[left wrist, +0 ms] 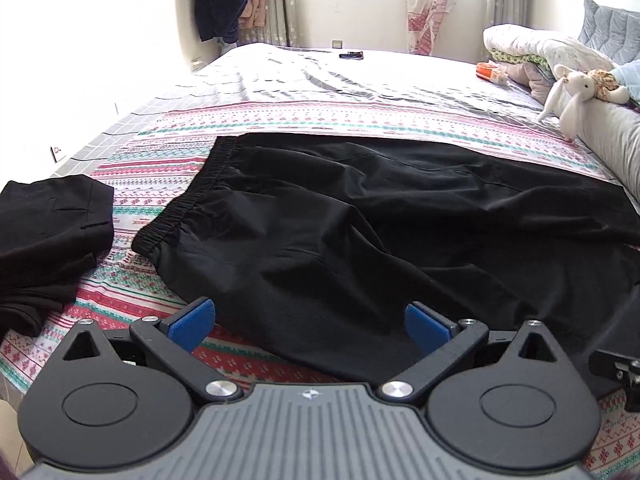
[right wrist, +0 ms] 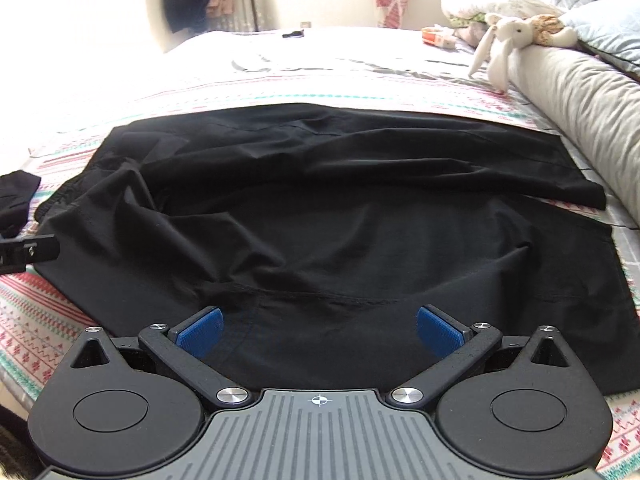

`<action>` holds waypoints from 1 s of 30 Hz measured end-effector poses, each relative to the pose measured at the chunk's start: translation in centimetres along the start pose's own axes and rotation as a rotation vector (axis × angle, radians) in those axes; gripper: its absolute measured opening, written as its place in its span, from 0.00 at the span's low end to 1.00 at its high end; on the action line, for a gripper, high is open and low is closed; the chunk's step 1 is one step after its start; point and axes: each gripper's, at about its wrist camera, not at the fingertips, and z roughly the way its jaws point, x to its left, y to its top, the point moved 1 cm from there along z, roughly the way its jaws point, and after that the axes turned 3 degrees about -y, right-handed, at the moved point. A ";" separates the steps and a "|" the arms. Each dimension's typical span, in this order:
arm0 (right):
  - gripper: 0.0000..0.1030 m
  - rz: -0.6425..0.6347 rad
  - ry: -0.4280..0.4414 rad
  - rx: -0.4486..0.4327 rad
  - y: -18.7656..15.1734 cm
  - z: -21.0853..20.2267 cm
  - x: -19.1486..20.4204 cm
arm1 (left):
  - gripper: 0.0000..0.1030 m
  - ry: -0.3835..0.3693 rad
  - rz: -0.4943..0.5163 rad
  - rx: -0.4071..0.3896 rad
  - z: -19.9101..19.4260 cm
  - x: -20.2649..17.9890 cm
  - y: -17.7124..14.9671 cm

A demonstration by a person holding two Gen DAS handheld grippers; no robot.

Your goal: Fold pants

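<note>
Black pants (left wrist: 360,216) lie spread and wrinkled across the patterned bedsheet (left wrist: 256,120), elastic waistband (left wrist: 188,196) to the left, legs running right. In the right wrist view the same pants (right wrist: 320,208) fill the middle, one leg folded over the other near the far right. My left gripper (left wrist: 310,326) hovers open over the near edge of the pants by the waist end, nothing between its blue pads (left wrist: 192,322). My right gripper (right wrist: 320,330) is open too, just above the near leg fabric, blue pads (right wrist: 438,330) wide apart.
A second black garment (left wrist: 48,232) lies folded at the left. A grey bolster (right wrist: 580,108) lines the right side with a white plush rabbit (right wrist: 504,36) on it. Quilts and pillows (left wrist: 540,48) pile at the far right. A small dark object (left wrist: 351,55) rests far back.
</note>
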 end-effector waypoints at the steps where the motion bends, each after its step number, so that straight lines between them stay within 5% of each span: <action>1: 1.00 -0.006 0.031 -0.006 0.3 0.2 0.4 | 1.00 0.015 0.011 0.002 0.3 0.7 0.6; 4: 1.00 -0.051 0.105 -0.012 1.1 0.7 1.8 | 1.00 0.053 0.024 0.029 1.5 3.0 2.1; 11: 1.00 -0.065 0.338 0.096 2.3 3.1 5.5 | 1.00 0.093 -0.188 0.142 6.6 10.8 2.5; 16: 0.96 -0.187 0.382 0.077 1.8 4.5 8.8 | 0.98 0.024 -0.351 0.139 9.0 15.5 2.1; 21: 0.94 -0.298 0.419 0.039 1.1 4.9 11.9 | 0.81 -0.048 -0.502 0.098 11.5 19.3 1.1; 26: 0.79 -0.374 0.424 0.035 0.5 5.9 14.5 | 0.68 -0.081 -0.577 0.022 13.5 21.3 0.5; 30: 0.57 -0.457 0.385 0.033 -0.9 6.4 15.5 | 0.63 -0.104 -0.590 -0.036 14.4 21.7 0.9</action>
